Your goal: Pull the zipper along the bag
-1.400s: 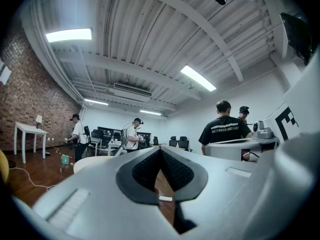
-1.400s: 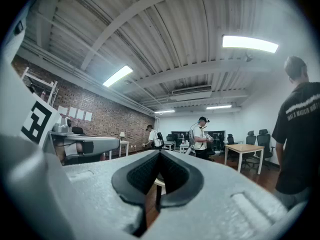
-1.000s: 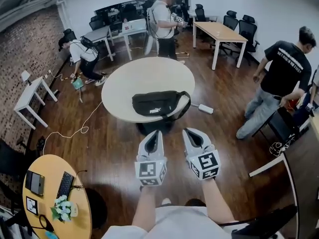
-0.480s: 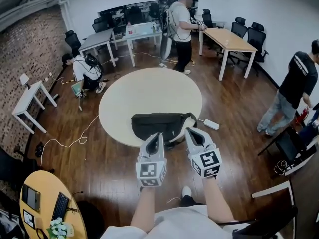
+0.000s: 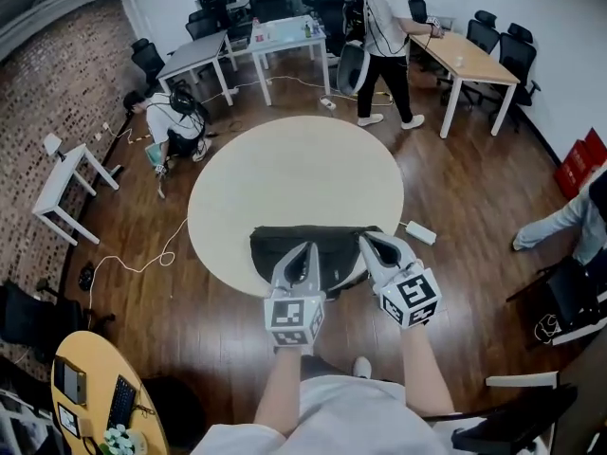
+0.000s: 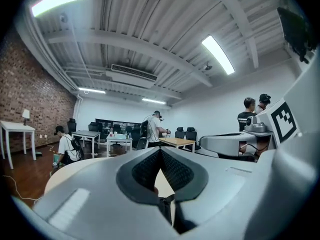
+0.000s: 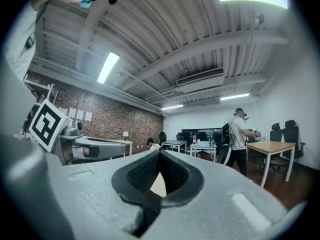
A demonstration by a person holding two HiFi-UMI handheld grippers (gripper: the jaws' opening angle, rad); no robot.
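A black waist bag (image 5: 275,245) lies at the near edge of the round cream table (image 5: 294,164). In the head view my left gripper (image 5: 306,249) and right gripper (image 5: 368,242) are held side by side, their tips over the bag's near side. Whether they touch it I cannot tell. Both are shut, with nothing between the jaws. The left gripper (image 6: 160,149) and the right gripper (image 7: 160,154) point level across the room in their own views, where the bag is hidden below them. The zipper is too small to make out.
A person (image 5: 387,36) stands beyond the table and another crouches (image 5: 175,121) at the left by a floor cable (image 5: 156,254). A white power strip (image 5: 418,232) lies on the floor right of the table. A small round wooden table (image 5: 90,396) is at the lower left.
The view has come closer to the round table. The bag, ahead of the grippers earlier, now lies under their tips. Both grippers stay shut.
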